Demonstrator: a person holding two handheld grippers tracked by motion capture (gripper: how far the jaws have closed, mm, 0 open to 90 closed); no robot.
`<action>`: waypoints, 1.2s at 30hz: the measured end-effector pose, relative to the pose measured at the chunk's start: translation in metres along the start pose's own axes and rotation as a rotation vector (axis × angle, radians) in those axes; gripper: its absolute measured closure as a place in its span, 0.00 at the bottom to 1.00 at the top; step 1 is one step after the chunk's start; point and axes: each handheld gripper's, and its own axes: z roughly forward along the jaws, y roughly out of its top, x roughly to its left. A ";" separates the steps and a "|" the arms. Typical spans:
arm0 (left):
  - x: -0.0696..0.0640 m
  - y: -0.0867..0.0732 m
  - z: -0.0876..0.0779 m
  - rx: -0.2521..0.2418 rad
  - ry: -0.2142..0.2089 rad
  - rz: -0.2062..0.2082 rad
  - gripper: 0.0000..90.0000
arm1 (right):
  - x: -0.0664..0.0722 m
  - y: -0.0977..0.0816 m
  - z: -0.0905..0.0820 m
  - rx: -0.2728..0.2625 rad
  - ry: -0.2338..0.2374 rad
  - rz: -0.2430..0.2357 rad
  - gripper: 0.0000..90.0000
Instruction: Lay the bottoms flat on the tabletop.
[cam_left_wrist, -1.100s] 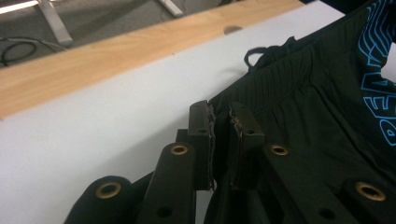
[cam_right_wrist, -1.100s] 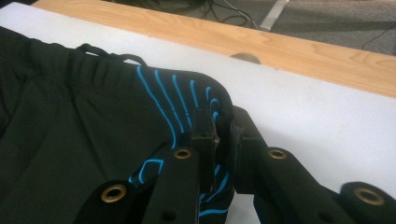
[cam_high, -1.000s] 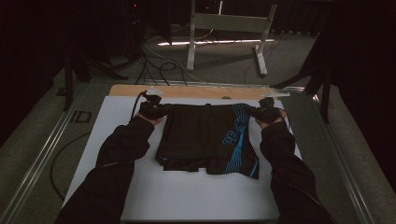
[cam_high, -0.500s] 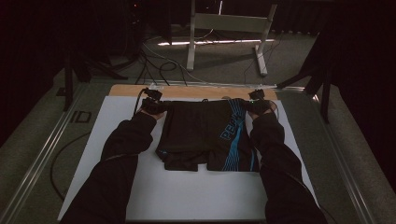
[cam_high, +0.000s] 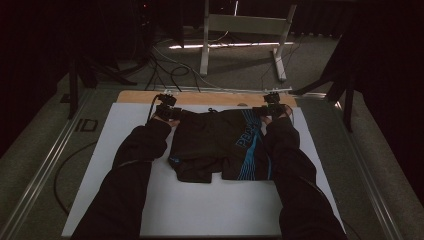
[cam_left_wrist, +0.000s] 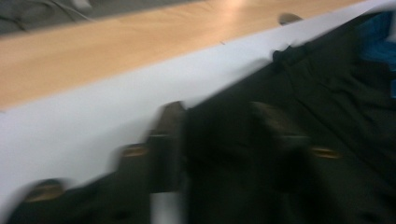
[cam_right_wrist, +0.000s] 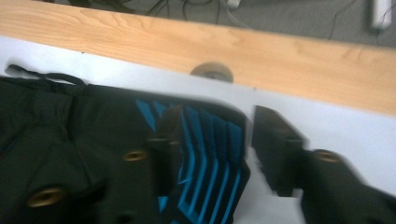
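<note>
Black shorts (cam_high: 220, 145) with blue stripes lie flat on the white sheet (cam_high: 200, 205), waistband toward the far edge. My left gripper (cam_high: 167, 111) is at the waistband's left corner. In the left gripper view its jaws (cam_left_wrist: 219, 126) stand apart, having just been opening, with the dark cloth (cam_left_wrist: 327, 93) lying loose between them. My right gripper (cam_high: 270, 107) is at the waistband's right corner. Its jaws (cam_right_wrist: 215, 130) have also just been opening and straddle the blue-striped corner (cam_right_wrist: 205, 140) without pressing on it. Both views are blurred.
A wooden strip (cam_high: 210, 98) of the table runs along the far edge behind the sheet, with a round hole (cam_right_wrist: 211, 72) in it. Cables (cam_high: 170, 75) and a white stand (cam_high: 240, 30) are on the floor beyond. Metal rails (cam_high: 45, 165) flank the table.
Both hands have slid toward the far edge, and the right one has come inward. The shorts now lie further up the sheet, with the waistband near the wooden strip.
</note>
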 end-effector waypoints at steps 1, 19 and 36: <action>-0.001 0.000 0.000 -0.002 0.008 0.005 0.49 | 0.000 0.000 0.000 -0.003 -0.017 -0.007 0.55; -0.019 -0.002 -0.023 -0.004 -0.088 0.079 0.13 | 0.013 -0.010 -0.016 -0.032 0.112 -0.027 0.16; -0.033 -0.015 -0.059 -0.040 -0.170 0.131 0.12 | 0.052 -0.023 -0.047 -0.066 0.226 -0.124 0.15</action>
